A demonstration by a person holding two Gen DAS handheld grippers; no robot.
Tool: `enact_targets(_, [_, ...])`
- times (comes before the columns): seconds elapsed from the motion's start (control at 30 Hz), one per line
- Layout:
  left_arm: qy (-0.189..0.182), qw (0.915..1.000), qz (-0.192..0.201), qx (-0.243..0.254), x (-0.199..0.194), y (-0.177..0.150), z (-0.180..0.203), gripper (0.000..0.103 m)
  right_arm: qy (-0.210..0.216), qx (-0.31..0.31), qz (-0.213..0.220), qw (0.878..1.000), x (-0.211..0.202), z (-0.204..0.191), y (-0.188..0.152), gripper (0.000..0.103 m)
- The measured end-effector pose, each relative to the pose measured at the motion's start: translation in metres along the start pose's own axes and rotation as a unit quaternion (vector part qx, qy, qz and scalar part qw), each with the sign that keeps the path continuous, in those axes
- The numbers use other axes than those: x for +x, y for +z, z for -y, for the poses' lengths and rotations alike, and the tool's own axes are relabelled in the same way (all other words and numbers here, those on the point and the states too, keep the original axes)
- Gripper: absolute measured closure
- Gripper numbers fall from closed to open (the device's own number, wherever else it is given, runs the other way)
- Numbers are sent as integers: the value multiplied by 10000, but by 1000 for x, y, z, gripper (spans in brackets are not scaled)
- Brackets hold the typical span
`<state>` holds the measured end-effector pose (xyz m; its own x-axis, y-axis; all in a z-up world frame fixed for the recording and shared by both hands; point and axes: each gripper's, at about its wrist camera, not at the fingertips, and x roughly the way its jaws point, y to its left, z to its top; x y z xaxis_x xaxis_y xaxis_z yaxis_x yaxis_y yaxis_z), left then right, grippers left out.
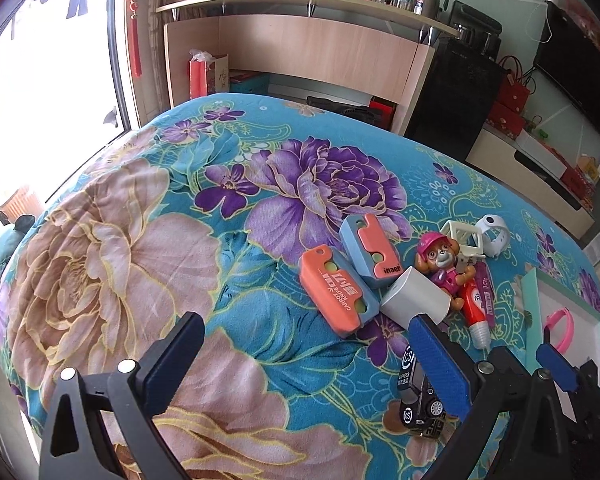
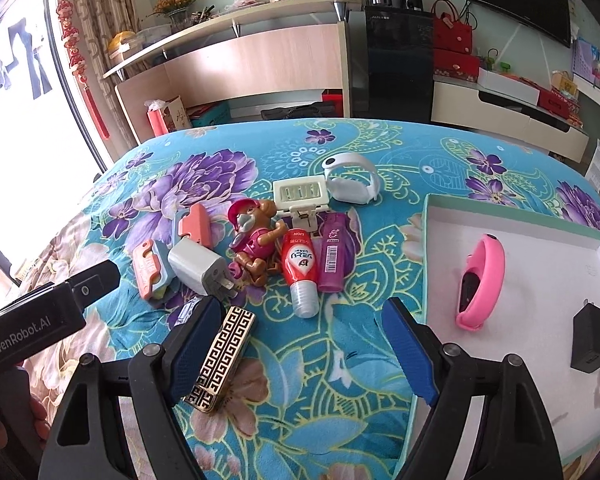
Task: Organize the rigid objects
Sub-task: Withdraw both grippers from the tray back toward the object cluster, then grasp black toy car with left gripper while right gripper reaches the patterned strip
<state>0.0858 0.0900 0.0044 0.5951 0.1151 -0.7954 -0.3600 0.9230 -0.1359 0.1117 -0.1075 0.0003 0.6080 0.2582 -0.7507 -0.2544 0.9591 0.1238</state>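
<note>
A pile of small objects lies on the floral blanket: two orange-blue carrot knives [image 1: 338, 294] [image 2: 152, 270], a white charger [image 1: 414, 298] [image 2: 200, 270], a pink dog figure [image 1: 444, 268] [image 2: 256, 238], a red tube [image 2: 300, 270], a purple tube [image 2: 332, 252], a white clip stand [image 2: 300, 194], a white wristband [image 2: 350, 180]. A black-gold patterned lighter [image 2: 222, 360] lies by my right gripper's left finger. The white tray [image 2: 540, 380] holds a pink wristband [image 2: 482, 280] and a black charger [image 2: 590, 338]. My left gripper [image 1: 308, 364] is open and empty. My right gripper [image 2: 302, 354] is open and empty.
A black toy car [image 1: 418, 396] lies under my left gripper's right finger. The right gripper's blue pad [image 1: 556, 364] shows at the left wrist view's right edge, by the tray [image 1: 568, 320]. A wooden counter [image 2: 240, 68] stands behind the table.
</note>
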Motion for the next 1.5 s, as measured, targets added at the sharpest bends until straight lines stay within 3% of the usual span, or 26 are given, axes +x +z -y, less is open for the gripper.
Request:
enact_targets(0.1, [-22,9999,-95,-46,4,-1,-2,0,64,-41,-106,9999,4,-3,-2,24])
enact_targets(0.2, [-73,9994,-260,-200,11,-2,-4,0,51,-39,-228,9997,9,-4,-4,38])
enact_targets(0.43, [-62,9987,-466,-201,21,-8,0,0,112,54,-371,9992,12,1,-6,43])
enact_targets(0.8, [-541,9971,-524,110,22,-10,25,6,39,211,-294,9993,6,14,-4,49])
enact_targets(1.07, [-506,9972,-480,262,19,-11,29,7,38,329,-234,9992,3,20,-3,51])
enact_targets(1.13, [-569,9965,-507,341,19,-11,32,13,28,367,-215,9991,2,22,-3,52])
enact_targets(1.43, [-737,9934,-635,601,23,-17,47,16,-205,580,-160,9980,-3,40,-2,53])
enact_targets(1.5, [-791,9922,-678,679,24,-19,52,21,-222,586,-143,9979,-4,41,-2,53])
